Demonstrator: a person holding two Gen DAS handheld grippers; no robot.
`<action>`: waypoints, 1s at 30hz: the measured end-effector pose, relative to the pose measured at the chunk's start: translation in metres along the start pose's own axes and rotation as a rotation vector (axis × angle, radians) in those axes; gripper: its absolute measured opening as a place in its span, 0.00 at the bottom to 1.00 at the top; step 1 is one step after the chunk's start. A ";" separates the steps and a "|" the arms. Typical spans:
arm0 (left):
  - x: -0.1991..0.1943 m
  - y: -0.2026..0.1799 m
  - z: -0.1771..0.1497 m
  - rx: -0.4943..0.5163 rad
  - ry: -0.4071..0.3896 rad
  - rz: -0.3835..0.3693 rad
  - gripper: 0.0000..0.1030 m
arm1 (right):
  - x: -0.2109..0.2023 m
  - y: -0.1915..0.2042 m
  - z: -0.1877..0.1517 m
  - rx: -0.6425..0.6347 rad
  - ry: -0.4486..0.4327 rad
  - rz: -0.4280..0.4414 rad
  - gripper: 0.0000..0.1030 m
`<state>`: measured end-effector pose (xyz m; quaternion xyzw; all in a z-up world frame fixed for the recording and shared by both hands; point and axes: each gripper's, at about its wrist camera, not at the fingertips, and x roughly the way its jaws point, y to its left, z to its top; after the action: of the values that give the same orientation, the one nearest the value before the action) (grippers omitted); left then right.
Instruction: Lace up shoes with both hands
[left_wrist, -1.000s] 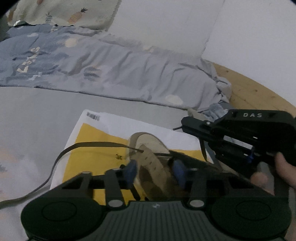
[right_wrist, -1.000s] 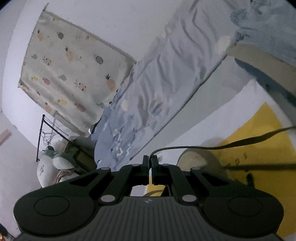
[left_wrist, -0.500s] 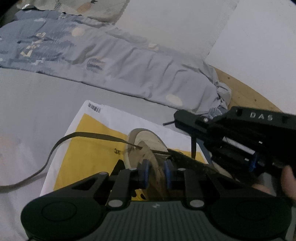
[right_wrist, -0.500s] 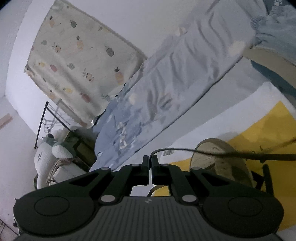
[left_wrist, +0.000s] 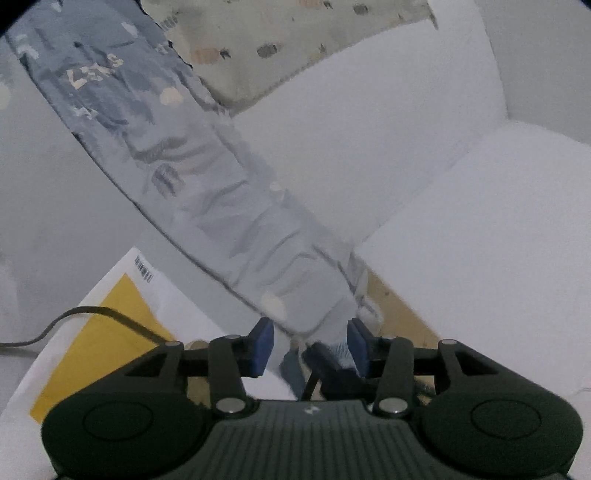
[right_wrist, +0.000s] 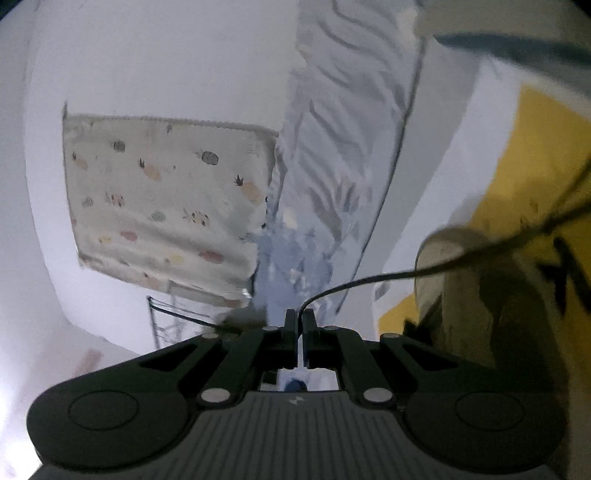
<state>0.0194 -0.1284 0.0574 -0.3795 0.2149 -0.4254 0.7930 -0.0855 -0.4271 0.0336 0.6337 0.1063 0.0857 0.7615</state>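
Lace (right_wrist: 369, 280) is the thing the next move depends on: a thin dark cord that leaves the tips of the right claw (right_wrist: 300, 317), arcs up and then runs off to the right across the top of the tan shoe (right_wrist: 476, 295), its long line lying roughly crosswise in the right wrist view. That claw is closed on the lace, jaws pressed together with the cord pinched at their tips. The shoe sits just to the right of it on the yellow and white bag (right_wrist: 535, 166), so the right hand is the nearer of the two to the eyelets.

In the left wrist view the left claw (left_wrist: 310, 343) is opening, its blue pads (left_wrist: 263, 345) apart. Nothing is pressed between them; a blurred dark shape (left_wrist: 325, 365) sits low between the jaws, and I cannot tell what it is. A second stretch of dark lace (left_wrist: 110, 317) curves over the bag (left_wrist: 110, 332) to the lower left, beside that claw, not in it. The shoe is barely visible there, hidden under the claw body.

Both claws point about level and are rolled, so the blue patterned quilt (left_wrist: 207, 192) and bed run diagonally. My judgement: the left hand must swing back toward the loose lace before it can take hold.
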 end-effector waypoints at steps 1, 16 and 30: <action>0.000 0.000 0.000 -0.008 -0.012 -0.003 0.40 | 0.000 -0.002 -0.001 0.027 0.005 0.014 0.02; 0.014 0.013 -0.010 -0.191 -0.071 -0.062 0.00 | 0.004 -0.013 -0.004 0.169 0.017 0.121 0.02; 0.008 -0.005 0.017 0.011 -0.004 0.011 0.00 | 0.008 0.032 0.003 -0.368 0.226 -0.115 0.35</action>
<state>0.0325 -0.1300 0.0717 -0.3750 0.2130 -0.4215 0.7977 -0.0772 -0.4219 0.0652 0.4632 0.2097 0.1305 0.8511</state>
